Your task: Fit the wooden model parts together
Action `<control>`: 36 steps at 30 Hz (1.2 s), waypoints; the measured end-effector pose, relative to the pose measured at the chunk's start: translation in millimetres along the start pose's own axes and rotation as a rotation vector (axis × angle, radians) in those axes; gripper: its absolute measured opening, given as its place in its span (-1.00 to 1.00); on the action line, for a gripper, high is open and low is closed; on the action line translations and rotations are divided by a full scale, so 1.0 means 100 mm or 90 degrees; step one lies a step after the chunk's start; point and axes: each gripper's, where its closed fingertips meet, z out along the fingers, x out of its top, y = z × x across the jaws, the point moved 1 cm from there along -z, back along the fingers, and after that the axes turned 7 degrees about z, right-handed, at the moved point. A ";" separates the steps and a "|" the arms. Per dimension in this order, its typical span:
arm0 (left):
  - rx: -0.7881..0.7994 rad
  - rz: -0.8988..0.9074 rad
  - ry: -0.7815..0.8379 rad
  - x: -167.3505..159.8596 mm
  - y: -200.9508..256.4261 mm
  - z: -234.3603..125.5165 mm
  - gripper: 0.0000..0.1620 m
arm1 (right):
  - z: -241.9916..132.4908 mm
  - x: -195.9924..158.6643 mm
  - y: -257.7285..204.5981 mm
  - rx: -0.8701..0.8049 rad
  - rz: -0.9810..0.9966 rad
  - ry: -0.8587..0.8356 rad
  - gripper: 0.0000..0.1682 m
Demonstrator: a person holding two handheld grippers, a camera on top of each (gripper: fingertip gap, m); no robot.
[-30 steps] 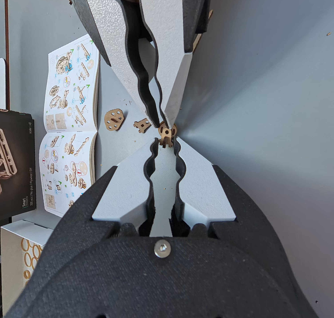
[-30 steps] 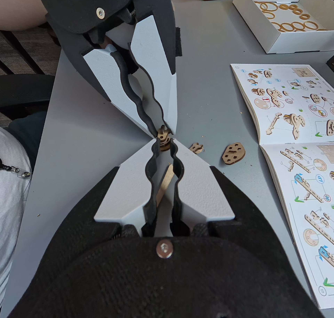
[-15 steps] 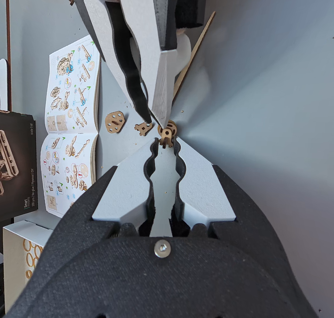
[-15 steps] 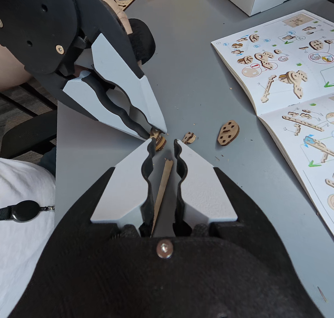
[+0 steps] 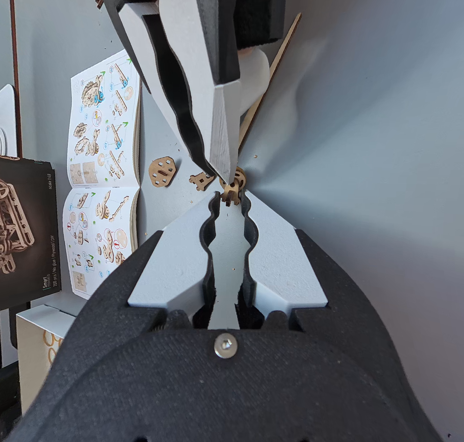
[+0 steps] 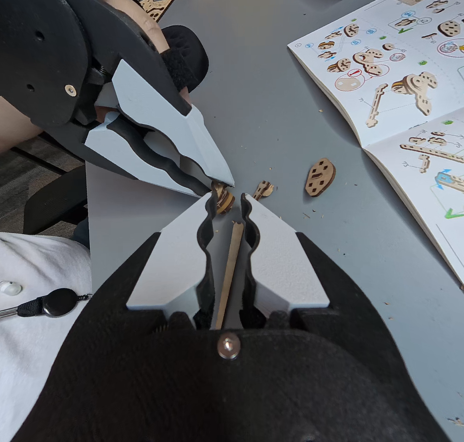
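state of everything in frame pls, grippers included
left gripper: jaws shut on small wooden assembly
right gripper: jaws slightly open, nothing clamped, one tip against the assembly
small wooden assembly: pinched at left jaw tips
wooden stick: along the gap between right jaws, unclamped
oval slotted plate: loose, flat on table
small notched part: loose on table
instruction booklet: open, flat

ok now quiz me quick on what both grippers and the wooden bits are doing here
1. True or false: the left gripper is shut on the small wooden assembly.
2. How many loose wooden pieces lie on the table between the assembly and the open booklet? A one, B two, C four.
3. Fill in: a thin wooden ___ runs between the right gripper's open fingers.
Key: 1 true; 2 B; 3 stick.
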 end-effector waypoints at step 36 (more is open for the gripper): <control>0.030 0.047 -0.038 0.00 0.00 0.00 -0.82 | 0.04 -0.04 -0.03 0.045 0.054 -0.023 -0.82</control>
